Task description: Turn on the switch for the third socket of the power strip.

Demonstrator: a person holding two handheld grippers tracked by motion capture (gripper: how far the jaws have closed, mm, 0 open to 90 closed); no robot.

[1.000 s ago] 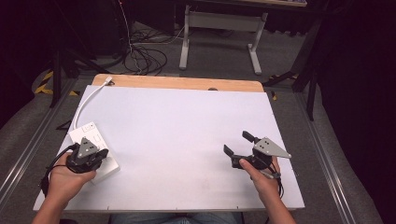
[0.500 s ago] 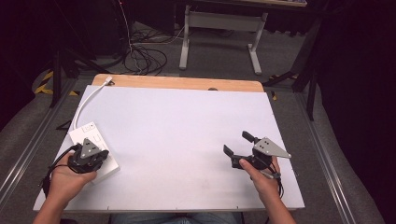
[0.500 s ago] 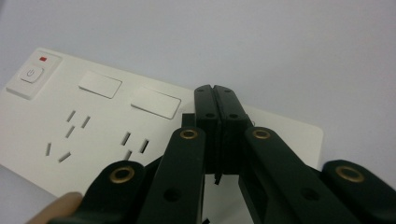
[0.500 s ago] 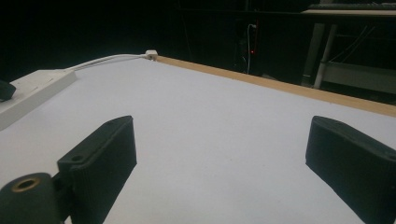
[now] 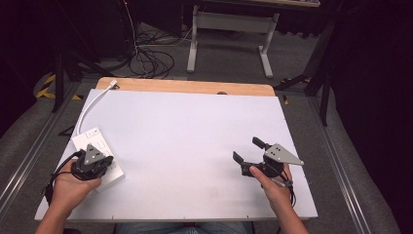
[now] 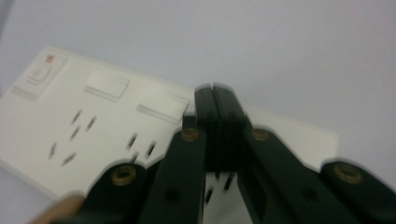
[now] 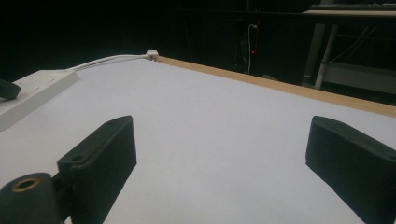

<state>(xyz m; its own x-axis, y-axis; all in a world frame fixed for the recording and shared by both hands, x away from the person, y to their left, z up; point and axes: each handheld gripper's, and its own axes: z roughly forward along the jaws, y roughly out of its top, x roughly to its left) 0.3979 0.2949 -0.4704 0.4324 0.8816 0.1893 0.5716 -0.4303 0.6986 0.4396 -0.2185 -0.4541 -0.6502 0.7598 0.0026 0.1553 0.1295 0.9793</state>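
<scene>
Left gripper [image 5: 92, 165] jaws closed over power strip [image 5: 95, 141], right gripper [image 5: 249, 152] spread

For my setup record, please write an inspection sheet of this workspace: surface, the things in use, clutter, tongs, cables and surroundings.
Surface: white table top with a wooden strip along its far edge; mostly bare.
Things in use: white power strip lying flat at the left side of the table, sockets up.
Clutter: nothing seen.
Tongs: left tongs shut, tips above the power strip, nothing between them; whether they touch it is unclear. Right tongs open, holding nothing, at the right side of the table.
Cables: white cord runs from the power strip to the far left corner; black cables lie on the floor beyond.
Surroundings: grey floor, a metal table frame behind, dark background.
</scene>
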